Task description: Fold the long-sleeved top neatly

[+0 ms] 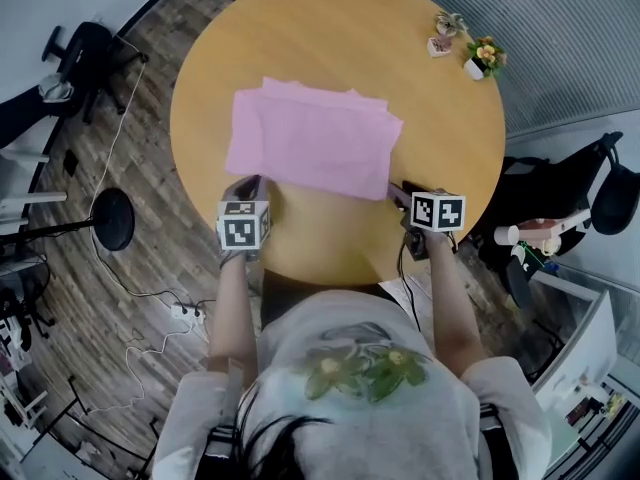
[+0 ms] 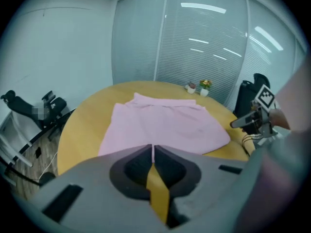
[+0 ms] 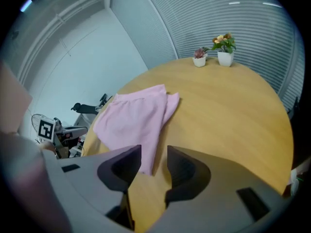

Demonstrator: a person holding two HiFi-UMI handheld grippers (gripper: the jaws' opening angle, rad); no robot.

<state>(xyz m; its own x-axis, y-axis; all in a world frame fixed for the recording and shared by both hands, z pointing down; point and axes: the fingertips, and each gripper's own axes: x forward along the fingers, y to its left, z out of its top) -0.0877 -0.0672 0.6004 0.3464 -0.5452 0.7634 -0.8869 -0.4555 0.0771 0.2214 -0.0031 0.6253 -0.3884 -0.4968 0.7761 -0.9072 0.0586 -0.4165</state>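
A pink long-sleeved top [image 1: 310,138] lies folded into a flat rectangle in the middle of the round wooden table [image 1: 440,128]. My left gripper [image 1: 248,184] hovers at the top's near left corner, jaws shut with nothing between them. In the left gripper view the closed jaws [image 2: 152,147] sit just short of the near hem of the top [image 2: 165,123]. My right gripper [image 1: 398,194] is at the near right corner, jaws open. In the right gripper view the top's corner [image 3: 133,115] shows through the gap of my right gripper [image 3: 154,152], and the pads do not press on it.
Two small potted plants [image 1: 483,56] [image 1: 440,43] stand at the table's far right edge. A black chair [image 1: 600,183] is to the right, another chair [image 1: 80,53] to the far left. A round stand base [image 1: 112,218] and cables lie on the wooden floor at left.
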